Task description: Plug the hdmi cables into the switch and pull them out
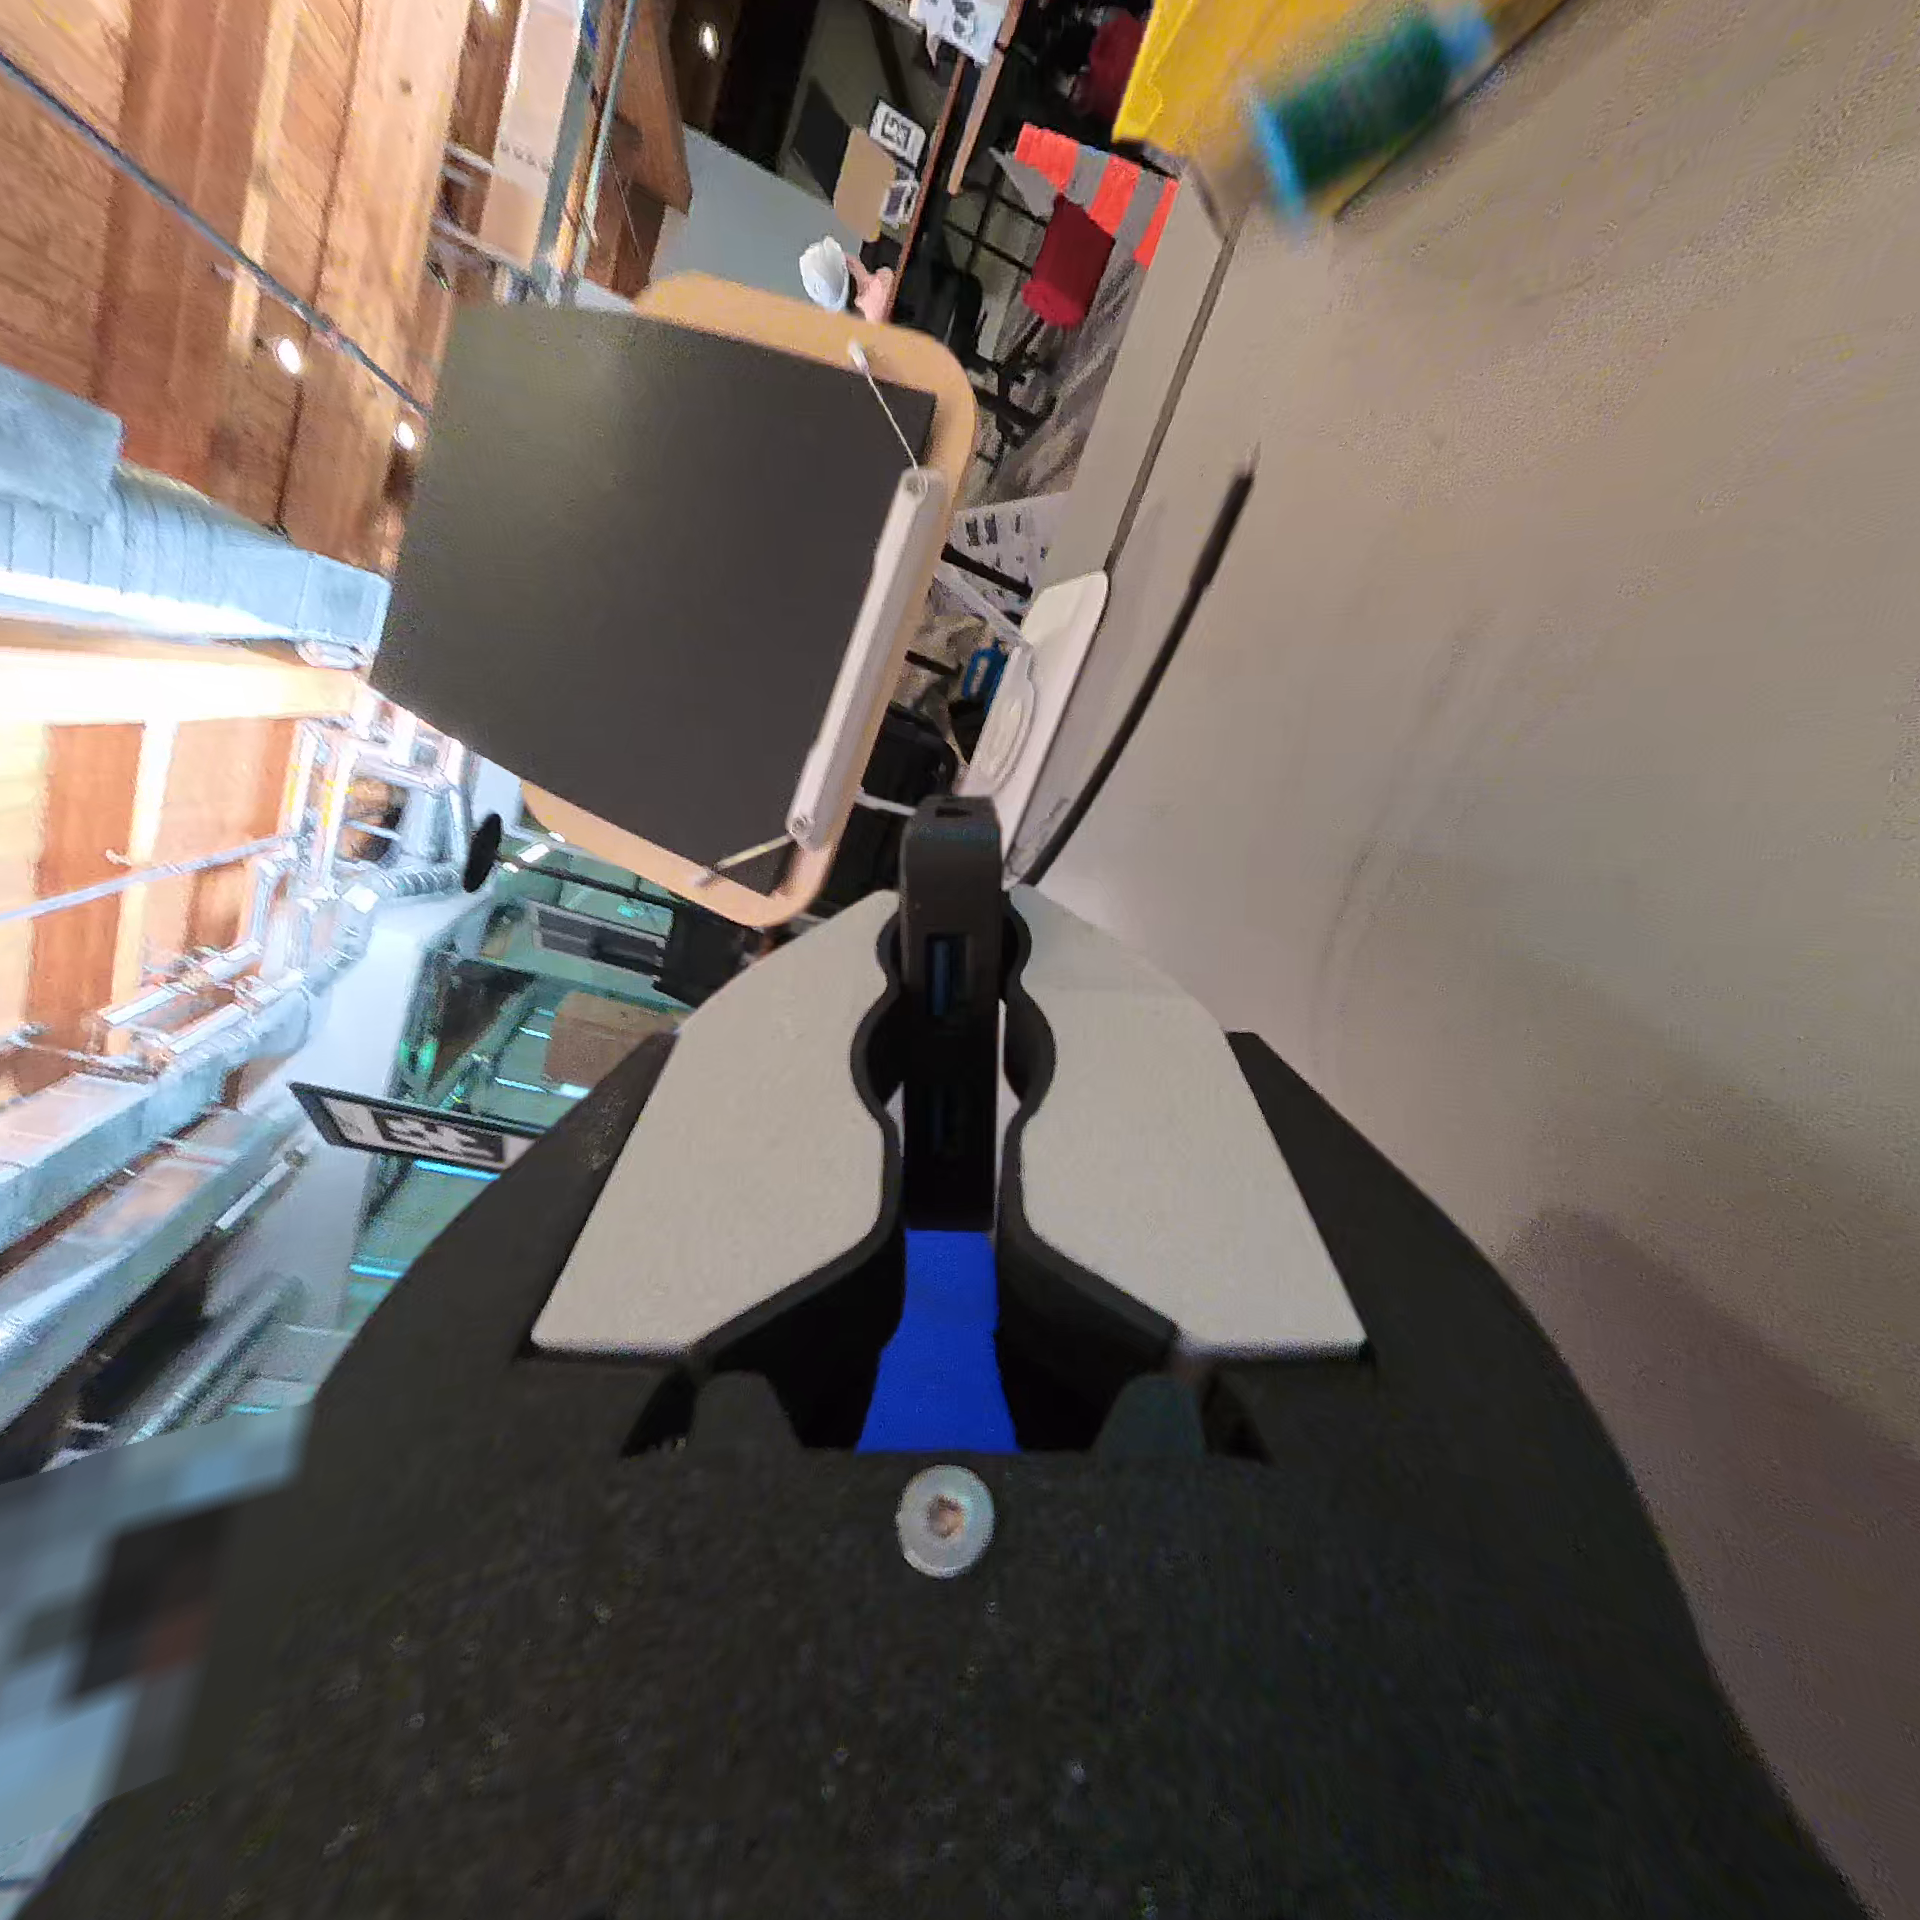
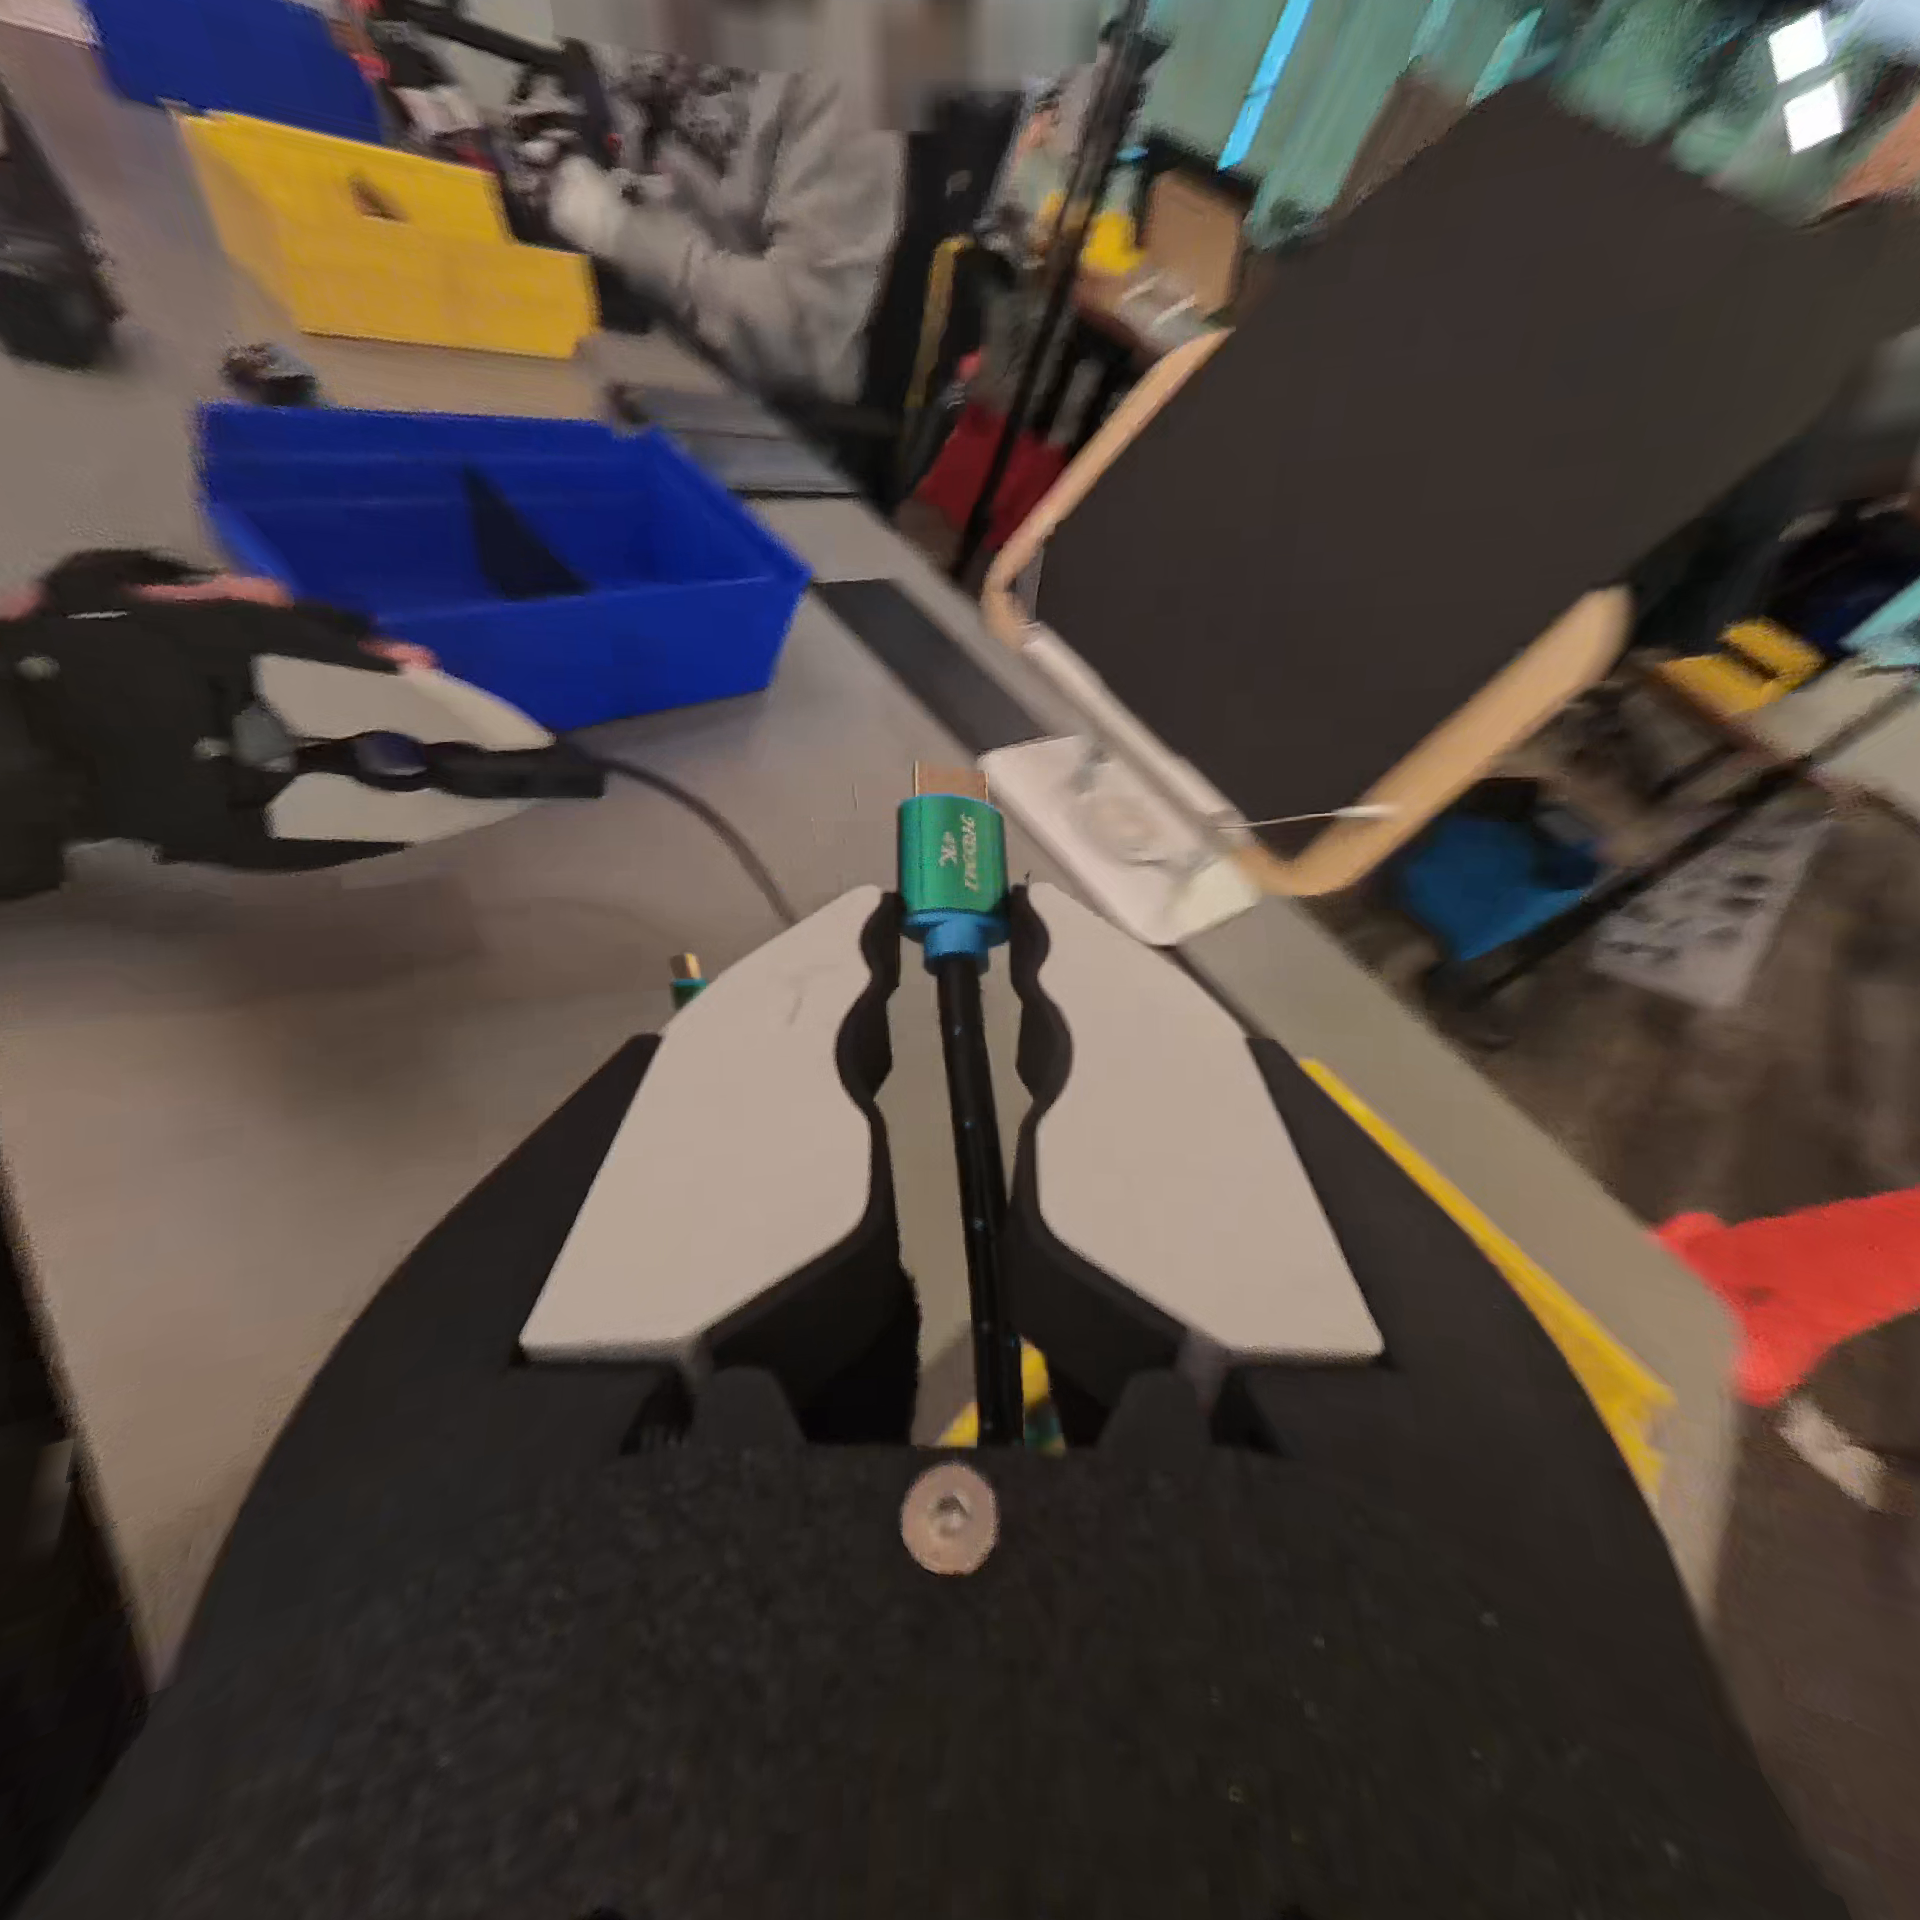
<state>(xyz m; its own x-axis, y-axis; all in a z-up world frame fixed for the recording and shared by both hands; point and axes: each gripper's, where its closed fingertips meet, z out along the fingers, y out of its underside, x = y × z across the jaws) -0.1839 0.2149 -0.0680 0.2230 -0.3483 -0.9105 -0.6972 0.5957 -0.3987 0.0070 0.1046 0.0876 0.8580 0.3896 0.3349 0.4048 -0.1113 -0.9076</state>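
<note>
Left wrist view: left gripper [image 1: 948, 997] rolled sideways beside surface [image 1: 1558, 831], jaws clamping switch [image 1: 948, 935]. Right gripper [image 2: 951, 977] level, jaws gripping cable [image 2: 971, 1122] behind plug [image 2: 948, 857].

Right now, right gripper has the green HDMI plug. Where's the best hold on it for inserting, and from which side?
Probably on the green metal shell, not the braided cable behind it: the shell is rigid and flat-sided, the cable would flex. Come from behind, along the cable, leaving the bare metal tip protruding forward. The right gripper currently pinches at the blue collar, so the shell sits ahead of the pads.
</note>
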